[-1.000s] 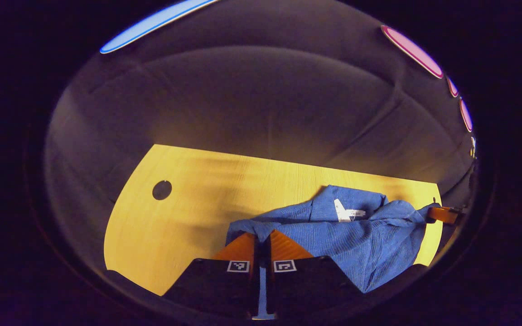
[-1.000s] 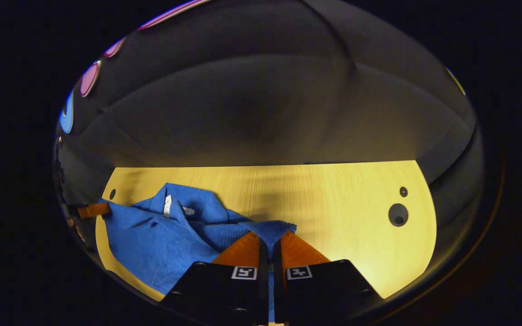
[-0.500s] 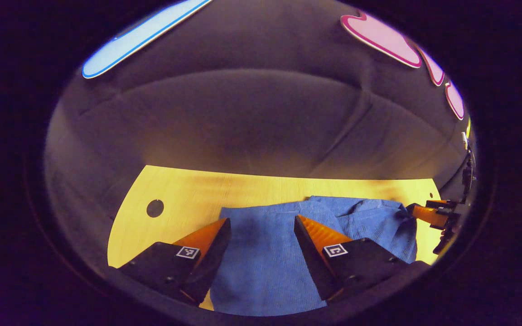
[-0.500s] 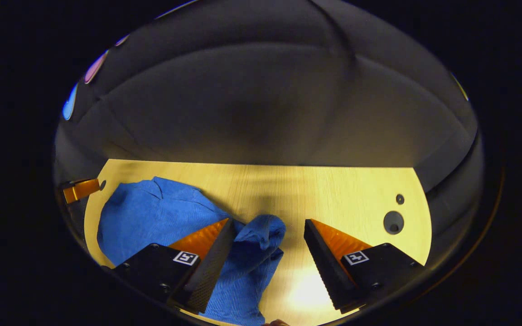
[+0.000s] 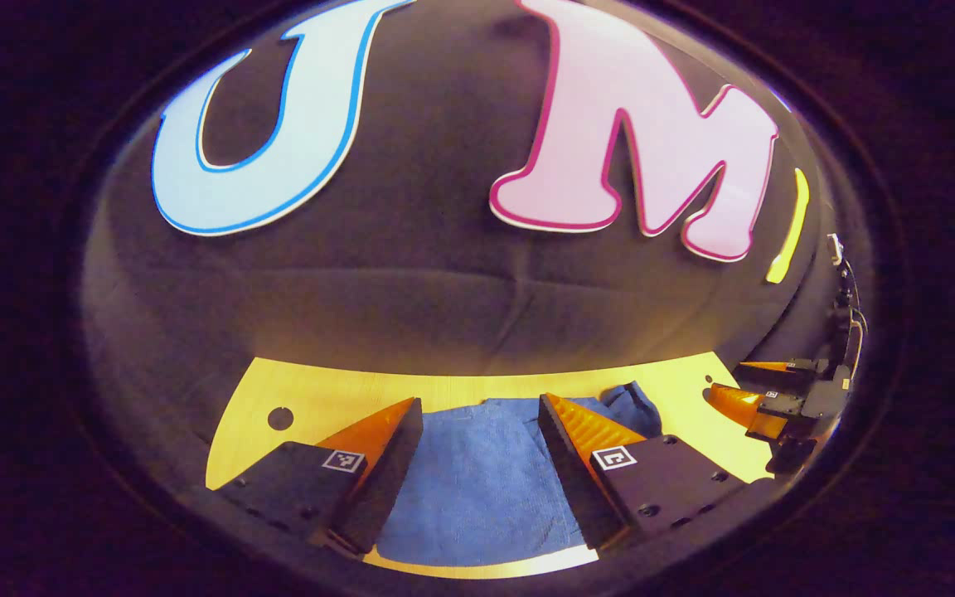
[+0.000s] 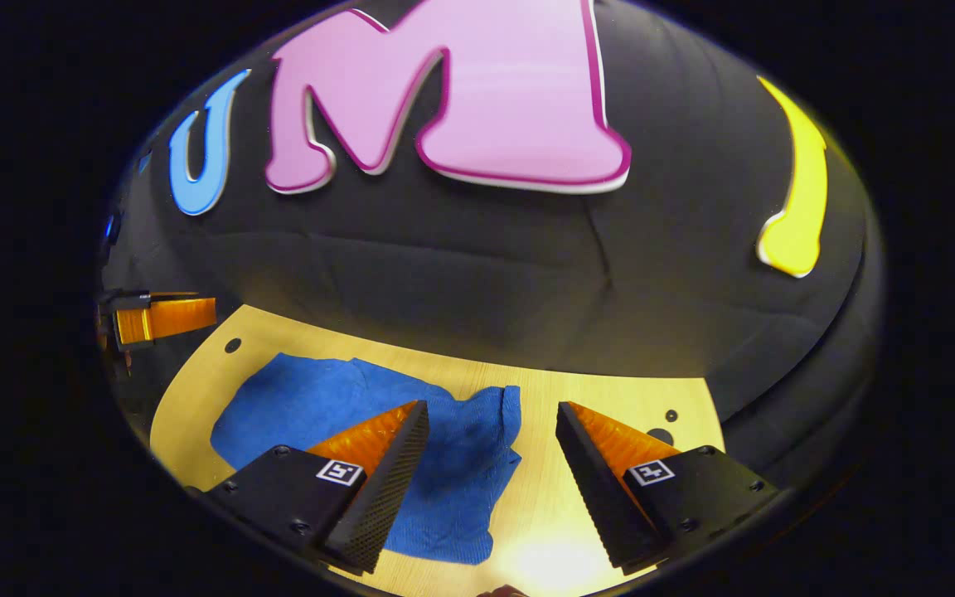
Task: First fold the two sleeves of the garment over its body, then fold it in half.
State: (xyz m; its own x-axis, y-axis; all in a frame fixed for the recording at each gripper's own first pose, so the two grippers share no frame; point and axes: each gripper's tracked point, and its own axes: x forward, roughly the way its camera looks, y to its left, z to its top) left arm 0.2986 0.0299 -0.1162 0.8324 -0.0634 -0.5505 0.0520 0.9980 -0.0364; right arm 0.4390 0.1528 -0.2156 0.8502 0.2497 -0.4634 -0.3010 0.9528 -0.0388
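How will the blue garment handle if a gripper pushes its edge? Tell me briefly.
The blue garment lies limp in soft folded layers on the table, so a push would probably bunch it rather than slide it whole. Its ribbed knit looks grippy, unlikely to slip. It seems light; lifted by one edge, it would likely droop and unfold.

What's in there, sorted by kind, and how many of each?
Blue garment: 1
Wooden table: 1
Tools: 2, left tool and right tool, both open above the garment
Total: 4

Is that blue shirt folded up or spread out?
Folded: the blue shirt lies on the table as a compact bundle, no sleeves sticking out.
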